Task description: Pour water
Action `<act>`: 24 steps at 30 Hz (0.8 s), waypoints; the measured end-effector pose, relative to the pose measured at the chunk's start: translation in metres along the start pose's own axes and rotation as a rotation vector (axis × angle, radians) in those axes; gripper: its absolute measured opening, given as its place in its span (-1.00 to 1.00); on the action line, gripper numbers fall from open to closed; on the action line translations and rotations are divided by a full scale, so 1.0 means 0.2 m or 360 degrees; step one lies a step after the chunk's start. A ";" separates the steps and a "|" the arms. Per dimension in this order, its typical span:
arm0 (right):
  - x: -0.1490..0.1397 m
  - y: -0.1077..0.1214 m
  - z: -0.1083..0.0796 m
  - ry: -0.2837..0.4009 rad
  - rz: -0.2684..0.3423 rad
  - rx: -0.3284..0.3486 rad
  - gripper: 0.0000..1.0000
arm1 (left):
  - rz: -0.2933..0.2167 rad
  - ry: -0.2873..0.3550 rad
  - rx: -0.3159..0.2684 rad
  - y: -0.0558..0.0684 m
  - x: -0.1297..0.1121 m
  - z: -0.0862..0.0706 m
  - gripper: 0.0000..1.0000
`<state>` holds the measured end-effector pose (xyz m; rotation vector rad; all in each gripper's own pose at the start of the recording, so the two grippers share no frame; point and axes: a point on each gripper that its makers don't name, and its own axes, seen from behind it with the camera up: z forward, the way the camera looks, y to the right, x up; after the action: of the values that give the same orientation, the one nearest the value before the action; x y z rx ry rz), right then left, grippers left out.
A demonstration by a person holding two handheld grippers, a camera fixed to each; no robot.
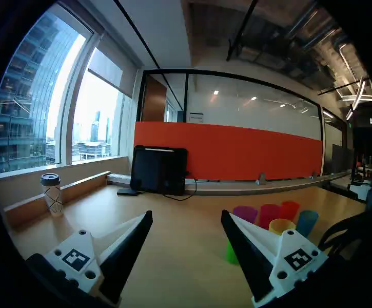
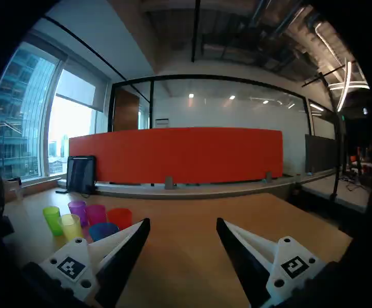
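Six coloured cups clustered on wooden bench

Green, yellow, purple, pink, red and blue, the cups stand upright and close together on the bench. In the right gripper view they sit left of the right gripper. In the left gripper view they sit right of the left gripper, where one finger partly hides the green cup. Both sets of fingers are spread wide and hold nothing. A lidded tumbler stands well apart, near the window ledge. Behind, a black monitor stands before an orange partition.
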<state>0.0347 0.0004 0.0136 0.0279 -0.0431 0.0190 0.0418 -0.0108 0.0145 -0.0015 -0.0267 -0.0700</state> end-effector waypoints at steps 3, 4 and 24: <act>0.10 0.00 0.03 -0.0007 -0.0003 0.0026 0.99 | 0.0017 -0.0006 -0.0028 0.02 0.10 0.01 0.99; 0.14 0.00 0.03 -0.0008 -0.0008 0.0035 0.99 | 0.0022 -0.0009 -0.0033 0.02 0.13 0.02 0.99; 0.84 -0.11 0.17 -0.0012 -0.0017 0.0258 1.00 | 0.0088 -0.0021 -0.0147 0.07 0.74 0.18 0.99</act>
<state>0.2009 -0.0199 0.0541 0.1905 -0.0489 0.0117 0.1895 -0.0080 0.0539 -0.0952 -0.0367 -0.0157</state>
